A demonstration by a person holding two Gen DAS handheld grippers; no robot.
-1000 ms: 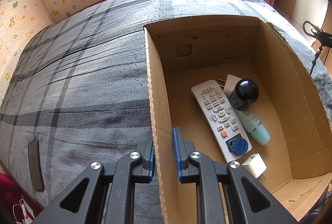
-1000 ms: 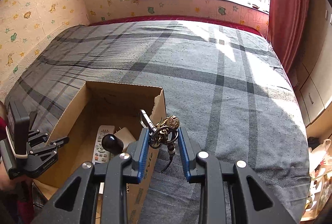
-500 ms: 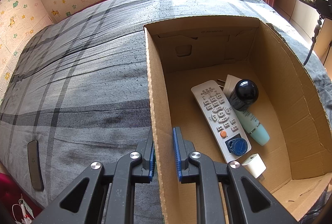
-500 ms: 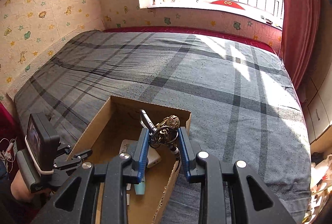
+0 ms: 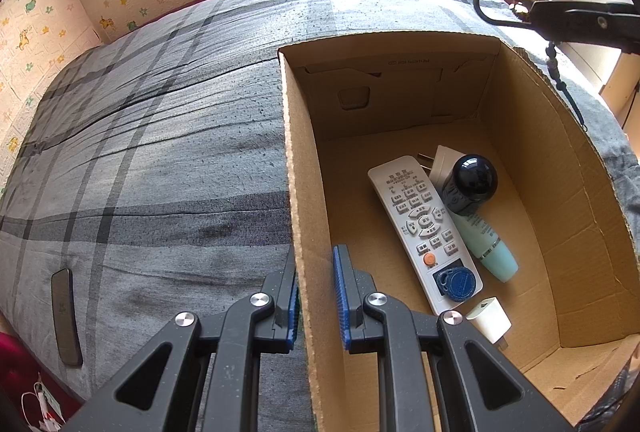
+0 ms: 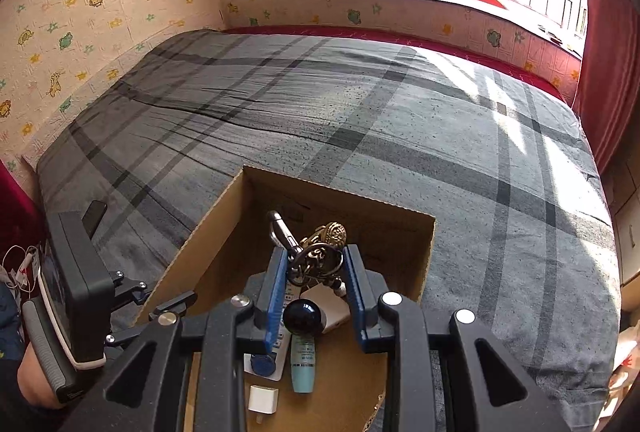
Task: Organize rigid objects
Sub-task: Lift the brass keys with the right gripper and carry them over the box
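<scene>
Keys on a metal ring with brass charm [image 6: 320, 252], light but dangly, hang pinched at the ring in the right claw [image 6: 316, 272] above the open cardboard box [image 6: 420, 256], whose wall the left claw [image 5: 316, 296] clamps.

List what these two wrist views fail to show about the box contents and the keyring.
- Left wrist: the white charger is partly hidden behind the left tongs.
- Left wrist: the keyring is only partly in view; the right tongs cover the rest.
- Right wrist: the remote lies mostly behind the right tongs.
- Both views: labels on the remote and the tube are too small to read.
</scene>
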